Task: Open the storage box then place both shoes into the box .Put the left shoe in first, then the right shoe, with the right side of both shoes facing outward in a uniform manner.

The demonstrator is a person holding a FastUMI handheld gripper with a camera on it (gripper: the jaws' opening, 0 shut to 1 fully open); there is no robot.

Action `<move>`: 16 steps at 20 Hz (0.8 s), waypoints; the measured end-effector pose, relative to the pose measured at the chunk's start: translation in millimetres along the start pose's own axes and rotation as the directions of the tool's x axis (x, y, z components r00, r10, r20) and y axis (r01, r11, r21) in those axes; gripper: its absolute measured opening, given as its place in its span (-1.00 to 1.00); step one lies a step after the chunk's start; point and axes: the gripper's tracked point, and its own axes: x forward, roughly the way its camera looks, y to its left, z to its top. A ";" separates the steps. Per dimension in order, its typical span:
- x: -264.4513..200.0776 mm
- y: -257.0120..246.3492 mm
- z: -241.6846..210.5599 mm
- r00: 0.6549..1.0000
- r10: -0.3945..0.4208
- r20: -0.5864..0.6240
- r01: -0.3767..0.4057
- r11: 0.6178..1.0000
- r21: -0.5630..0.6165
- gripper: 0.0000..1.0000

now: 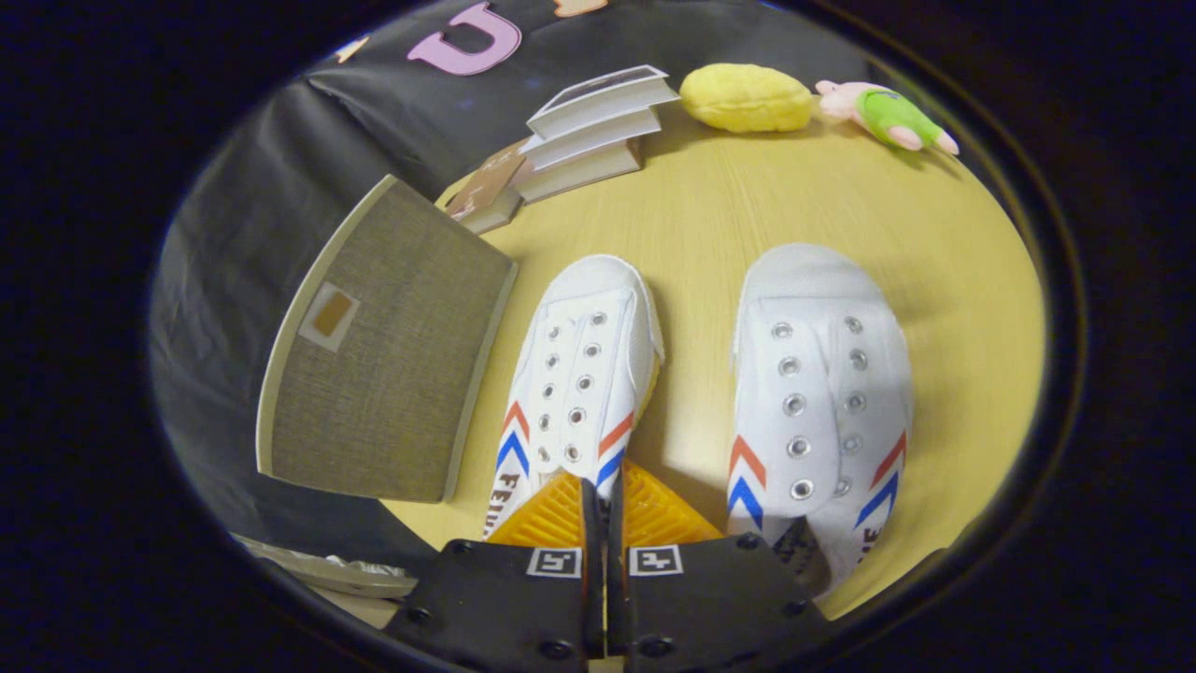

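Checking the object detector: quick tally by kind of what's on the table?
Shoes: 2, left shoe and right shoe
Storage box: 1
Books: 4, in a stack
Plush toys: 2, yellow one and pink-green one
Total: 9
Gripper jaws closed on the left shoe's side wall.

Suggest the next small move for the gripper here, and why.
Probably lift the left white canvas shoe and carry it toward the grey fabric storage box beside it. The gripper looks closed on that shoe's heel edge, fingers nearly together. The box's lid stands raised, so it seems open. The right white canvas shoe lies untouched on the wooden table.
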 end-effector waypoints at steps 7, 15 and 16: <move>-12.9 25.4 11.3 0.996 0.079 0.031 -0.081 0.991 0.104 -0.91; -58.2 75.0 59.0 0.985 0.122 0.119 -0.137 0.982 0.133 -0.91; -63.9 83.0 65.9 0.983 0.125 0.134 -0.143 0.981 0.135 -0.91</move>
